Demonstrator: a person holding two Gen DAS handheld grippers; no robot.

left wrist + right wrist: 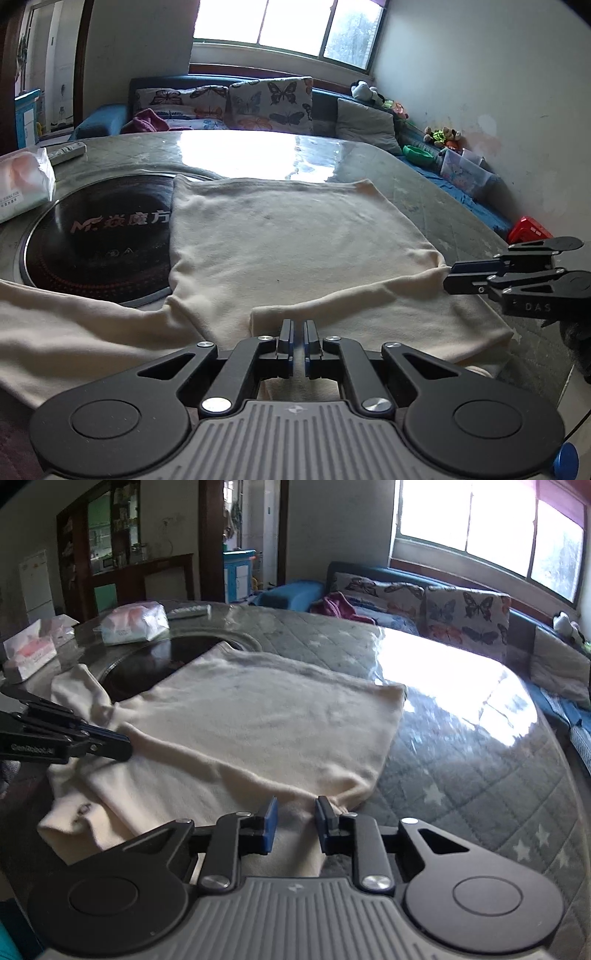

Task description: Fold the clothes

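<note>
A cream garment [295, 236] is lying spread on the round desk [424, 184], its left part covering some of the dark cooktop [99, 236] set in the desk. The left gripper [298, 334] is pointing forward and down over the garment's near edge, jaws nearly together with only a thin gap; whether cloth is pinched between them cannot be told. The right gripper [294, 818] is tilting down at the garment's near right corner, jaws partly apart with a fold of cloth lying between the blue pads [271, 825], which are not visibly pressing on it. In the left view it is reaching in from the right with its tips at the garment's edge. A tissue pack [133, 624] and remote [66, 151] are sitting at the desk's far left.
</note>
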